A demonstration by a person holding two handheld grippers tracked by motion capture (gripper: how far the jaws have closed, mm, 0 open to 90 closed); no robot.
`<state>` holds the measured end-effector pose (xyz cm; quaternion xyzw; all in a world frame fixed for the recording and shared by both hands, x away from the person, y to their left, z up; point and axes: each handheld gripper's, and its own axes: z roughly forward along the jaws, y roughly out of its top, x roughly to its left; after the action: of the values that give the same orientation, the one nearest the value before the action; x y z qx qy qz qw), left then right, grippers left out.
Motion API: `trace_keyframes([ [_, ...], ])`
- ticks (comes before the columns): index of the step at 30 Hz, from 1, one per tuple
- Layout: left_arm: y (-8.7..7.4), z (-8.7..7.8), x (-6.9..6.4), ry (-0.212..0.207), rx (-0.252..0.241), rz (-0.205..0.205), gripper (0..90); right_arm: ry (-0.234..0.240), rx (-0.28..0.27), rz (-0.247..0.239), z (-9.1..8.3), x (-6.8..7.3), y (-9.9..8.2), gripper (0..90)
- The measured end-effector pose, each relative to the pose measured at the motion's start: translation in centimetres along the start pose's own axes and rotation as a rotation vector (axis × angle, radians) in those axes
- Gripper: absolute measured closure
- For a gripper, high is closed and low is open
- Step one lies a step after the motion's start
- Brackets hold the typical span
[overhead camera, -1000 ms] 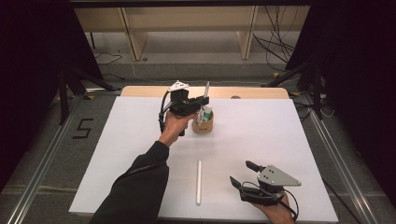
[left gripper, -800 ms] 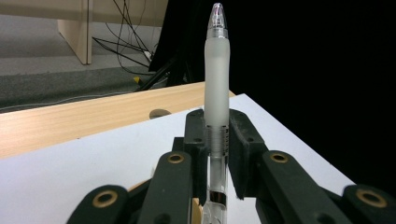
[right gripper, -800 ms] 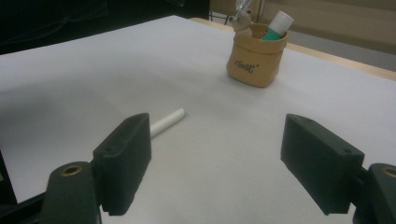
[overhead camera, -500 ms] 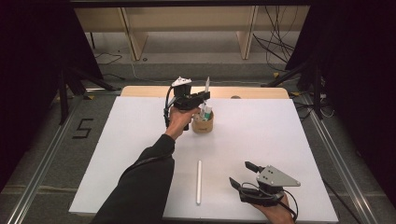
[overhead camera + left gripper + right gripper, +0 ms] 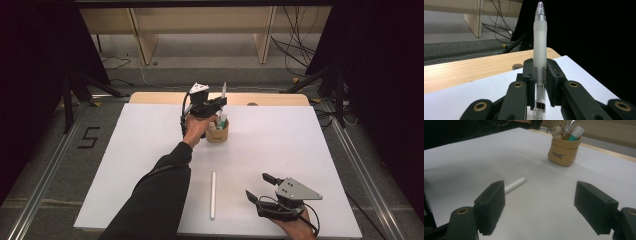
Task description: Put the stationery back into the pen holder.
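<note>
My left gripper point(image 5: 218, 104) is shut on a frosted clear pen point(image 5: 223, 91), which stands upright between the pads point(image 5: 530, 72) with its tip up. In the left gripper view the pen point(image 5: 540, 42) rises well above the jaws. Its lower end reaches into a small tan cup point(image 5: 218, 134) that also holds a green-and-white marker and a tiny bear figure. Near the table's front right, my right gripper point(image 5: 257, 185) stands open with nothing between its fingers. A white stick-shaped marker point(image 5: 213, 195) lies flat to its left, also seen as the white marker point(image 5: 514, 184) in front of the tan cup point(image 5: 562, 151).
A white sheet point(image 5: 310, 145) covers the table, with a strip of bare wood point(image 5: 280, 99) along the far edge. Beyond it are floor cables and wooden furniture legs. Metal rails run along both sides of the table.
The left gripper has shifted slightly right and down over the cup with the pen held in it. The right gripper has stayed still.
</note>
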<state>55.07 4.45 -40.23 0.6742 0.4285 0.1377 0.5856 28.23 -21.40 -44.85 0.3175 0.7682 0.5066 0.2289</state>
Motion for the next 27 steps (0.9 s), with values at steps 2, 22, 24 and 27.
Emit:
trace_keyframes([
  [2, -0.1, 0.2, 0.1, 0.001, -0.004, -0.003, 78.6, 0.001, 0.001, 0.000, 0.0, 0.0, 0.0, 25.8],
  [22, -1.1, 0.6, -0.1, -0.005, -0.002, 0.061, 78.5, 0.009, -0.001, -0.004, 0.0, 0.1, 0.0, 26.2],
  [24, -1.2, 0.6, 0.0, -0.004, -0.003, 0.064, 78.5, 0.010, 0.000, -0.004, 0.0, 0.1, 0.0, 26.3],
  [27, -1.6, 0.5, 0.2, -0.002, 0.010, 0.069, 78.5, 0.009, -0.001, -0.003, -0.1, 0.0, 0.0, 26.3],
])
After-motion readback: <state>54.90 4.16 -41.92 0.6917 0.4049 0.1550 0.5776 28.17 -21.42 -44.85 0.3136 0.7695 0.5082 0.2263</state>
